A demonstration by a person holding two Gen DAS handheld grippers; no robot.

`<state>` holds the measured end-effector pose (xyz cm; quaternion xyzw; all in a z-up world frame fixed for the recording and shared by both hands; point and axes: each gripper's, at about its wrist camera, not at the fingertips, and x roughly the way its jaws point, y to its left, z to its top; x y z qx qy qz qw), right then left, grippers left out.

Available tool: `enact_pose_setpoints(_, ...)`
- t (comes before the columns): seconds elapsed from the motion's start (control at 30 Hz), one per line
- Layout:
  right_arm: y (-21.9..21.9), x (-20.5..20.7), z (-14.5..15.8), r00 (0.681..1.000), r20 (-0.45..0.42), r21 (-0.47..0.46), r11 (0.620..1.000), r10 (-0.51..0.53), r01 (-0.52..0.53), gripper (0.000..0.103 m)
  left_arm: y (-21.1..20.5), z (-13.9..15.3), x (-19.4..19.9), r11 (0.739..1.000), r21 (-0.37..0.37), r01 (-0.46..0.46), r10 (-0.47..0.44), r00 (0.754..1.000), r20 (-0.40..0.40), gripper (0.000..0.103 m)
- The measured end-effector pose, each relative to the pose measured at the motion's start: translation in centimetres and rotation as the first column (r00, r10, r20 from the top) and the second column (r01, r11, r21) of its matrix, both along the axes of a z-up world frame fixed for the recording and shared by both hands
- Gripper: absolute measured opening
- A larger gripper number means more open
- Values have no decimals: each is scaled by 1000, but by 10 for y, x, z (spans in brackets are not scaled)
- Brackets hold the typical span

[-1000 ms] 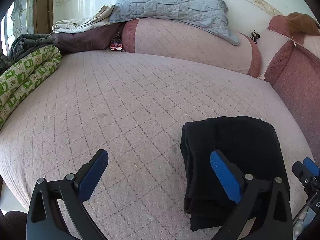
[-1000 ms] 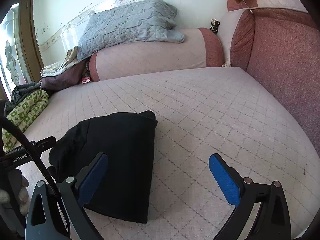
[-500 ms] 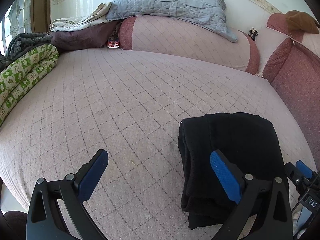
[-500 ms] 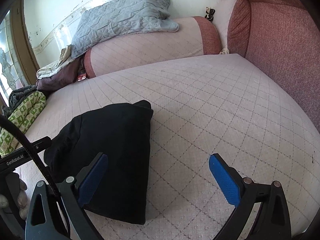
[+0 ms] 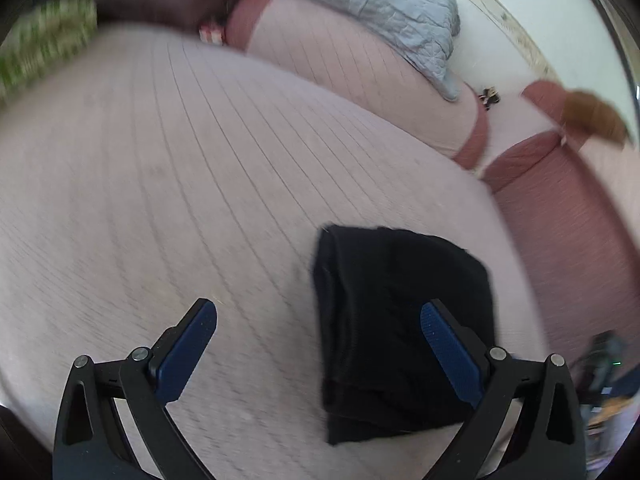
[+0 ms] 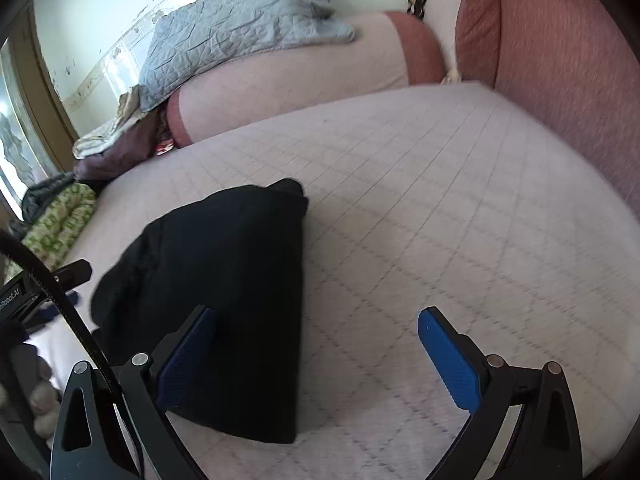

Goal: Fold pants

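Note:
The black pants (image 5: 396, 320) lie folded into a compact stack on the pink quilted bed (image 5: 180, 184). In the right wrist view the stack (image 6: 224, 288) sits at lower left. My left gripper (image 5: 316, 344) is open and empty, held above the bed with its right finger over the stack's near part. My right gripper (image 6: 316, 348) is open and empty, with its left finger over the stack's right edge. The other gripper's body (image 6: 36, 288) shows at the left edge of the right wrist view.
A pink bolster (image 6: 288, 76) with a grey quilt (image 6: 236, 28) on it lies along the back. A red cushioned wall (image 6: 568, 72) bounds the right side. A green patterned blanket (image 6: 60, 224) and folded bedding (image 6: 112, 140) lie at far left.
Both grippers have tilted and shifted, so the views are rotated and blurred. The pants stack has stayed in place, and both grippers have stayed open.

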<state>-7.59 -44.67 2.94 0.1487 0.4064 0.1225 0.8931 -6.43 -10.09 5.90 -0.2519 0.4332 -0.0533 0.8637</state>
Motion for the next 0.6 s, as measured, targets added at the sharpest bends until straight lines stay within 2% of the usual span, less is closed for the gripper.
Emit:
enact_pose_setpoints(0.03,-1,3,1,1000,-16,24,1000,14,-13,103,2,-5,2,999,-42,5,-6,1000,-19,102)
enact_pose_setpoints(0.13,-3,11,2,996,-70,80,996,56,-51,103,-4,-16,8,996,-76,43,-48,997,-59,102)
enact_pose_setpoints(0.23,-13,25,-4,986,-142,200,978,91,-62,103,-18,-34,16,981,-157,117,-135,985,-110,102)
enact_pose_setpoints(0.3,-21,37,-13,974,-200,304,952,102,-38,102,-31,-33,19,981,-120,150,-161,983,-91,102)
enact_pose_setpoints(0.33,-24,45,-20,967,-229,354,935,110,-22,101,-40,-35,23,972,-127,198,-209,974,-84,102)
enact_pose_setpoints(0.4,-27,59,-28,963,-245,407,913,112,-3,100,-52,-39,29,956,-166,241,-258,962,-89,102)
enact_pose_setpoints(0.5,-16,83,-30,957,-245,436,899,158,-37,100,-70,-38,31,955,-119,273,-284,954,-91,100)
enact_pose_setpoints(0.57,-9,94,-33,951,-252,456,889,178,-45,98,-74,-35,32,958,-94,269,-278,955,-104,84)
enact_pose_setpoints(0.6,-4,98,-34,948,-254,471,881,193,-53,87,-73,-34,33,958,-103,268,-279,954,-111,71)
